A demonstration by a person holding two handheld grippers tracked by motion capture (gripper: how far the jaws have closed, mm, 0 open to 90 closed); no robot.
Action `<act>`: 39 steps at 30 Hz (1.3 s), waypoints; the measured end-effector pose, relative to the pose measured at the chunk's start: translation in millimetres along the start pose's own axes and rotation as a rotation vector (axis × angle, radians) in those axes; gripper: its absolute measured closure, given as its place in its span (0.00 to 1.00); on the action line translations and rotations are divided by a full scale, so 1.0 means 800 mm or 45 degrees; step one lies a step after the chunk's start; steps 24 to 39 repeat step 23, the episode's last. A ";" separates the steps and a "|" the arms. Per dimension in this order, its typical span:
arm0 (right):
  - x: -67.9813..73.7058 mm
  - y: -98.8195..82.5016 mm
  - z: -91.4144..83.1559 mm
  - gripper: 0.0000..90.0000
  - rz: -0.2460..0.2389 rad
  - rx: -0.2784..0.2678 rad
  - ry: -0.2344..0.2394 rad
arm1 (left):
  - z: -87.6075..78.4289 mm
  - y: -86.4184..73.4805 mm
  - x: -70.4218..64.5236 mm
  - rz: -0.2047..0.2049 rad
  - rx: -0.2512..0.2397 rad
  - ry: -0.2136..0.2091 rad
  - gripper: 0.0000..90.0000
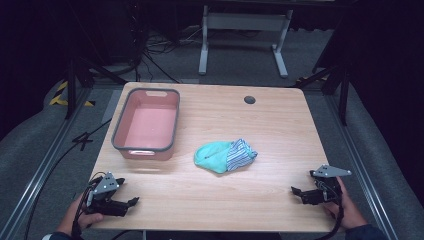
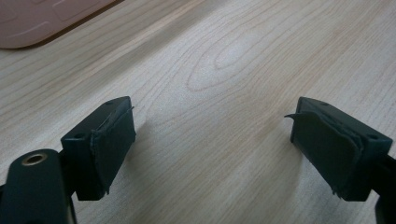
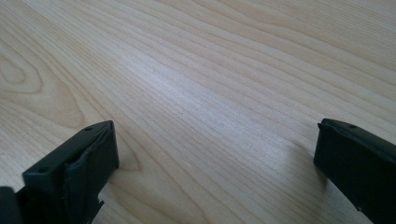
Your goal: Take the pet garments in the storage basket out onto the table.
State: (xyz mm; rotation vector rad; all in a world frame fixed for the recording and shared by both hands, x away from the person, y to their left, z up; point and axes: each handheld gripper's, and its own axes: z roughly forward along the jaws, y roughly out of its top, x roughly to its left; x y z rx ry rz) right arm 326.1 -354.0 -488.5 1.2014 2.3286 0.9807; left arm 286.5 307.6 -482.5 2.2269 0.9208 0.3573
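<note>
2 grippers are sitting at the near edge of the table [image 1: 280, 115], and by the look of things nothing of the work is under way yet; the bundled cloth [image 1: 225, 155], a teal piece wrapped with a striped one, is lying untouched at the table's middle, at about 1 o'clock from the left gripper [image 1: 131, 202] and 10 o'clock from the right gripper [image 1: 297, 192]; both are resting well apart from it. The left gripper's jaws are standing wide apart with bare wood between them in the left gripper view [image 2: 212, 140]; the right gripper's jaws are likewise spread over bare wood in the right gripper view [image 3: 215, 158]. The pink bin [image 1: 118, 131] is waiting empty at 10 o'clock from the cloth, near the table's left edge; judging from that, grasping, lifting and placing are all remaining. Open wood is stretching between each gripper and the cloth; the bin's near wall and the table's left edge are looking like the tight spots.
</note>
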 end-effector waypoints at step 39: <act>0.000 -0.001 -0.001 0.00 -0.005 0.003 0.000 | 0.000 0.000 0.000 -0.001 0.002 0.003 0.15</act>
